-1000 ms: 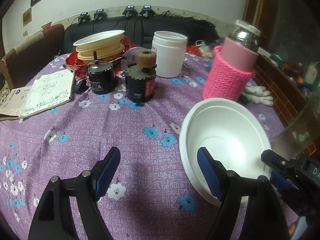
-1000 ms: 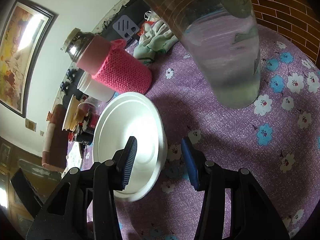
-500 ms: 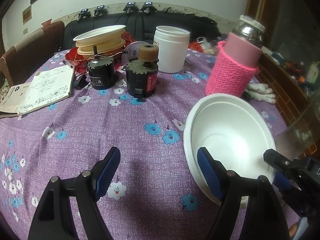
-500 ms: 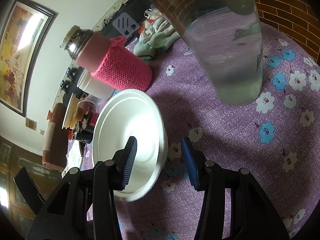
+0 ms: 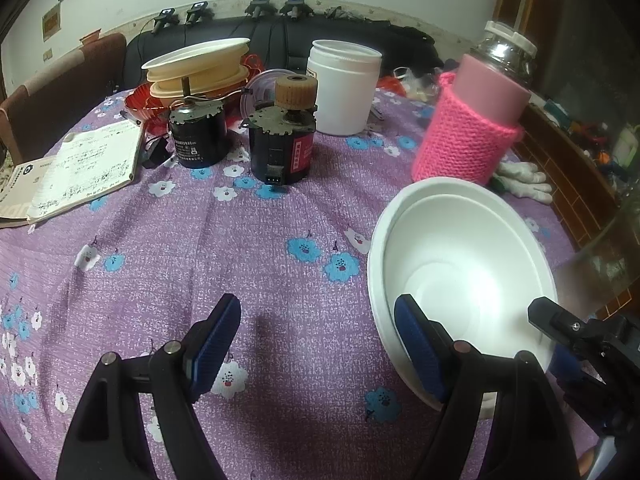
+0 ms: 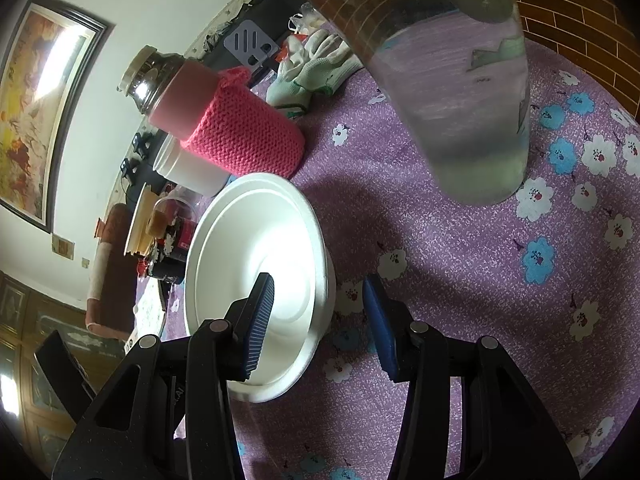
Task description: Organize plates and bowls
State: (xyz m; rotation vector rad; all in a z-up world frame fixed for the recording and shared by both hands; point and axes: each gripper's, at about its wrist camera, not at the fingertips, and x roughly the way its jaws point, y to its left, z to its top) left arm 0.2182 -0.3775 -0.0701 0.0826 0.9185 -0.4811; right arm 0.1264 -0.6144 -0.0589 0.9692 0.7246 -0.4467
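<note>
Between the right gripper's (image 6: pixel 316 312) half-open fingers stood the white bowl's (image 6: pixel 256 240) near wall, ungripped | left gripper (image 5: pixel 316 340) wide open, empty, bowl rim at its right finger | advice: seat pads deep over the rim, close squarely, lift level.

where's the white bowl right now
The white bowl sits on the purple floral tablecloth at the right of the left wrist view, just in front of the pink knitted flask.
</note>
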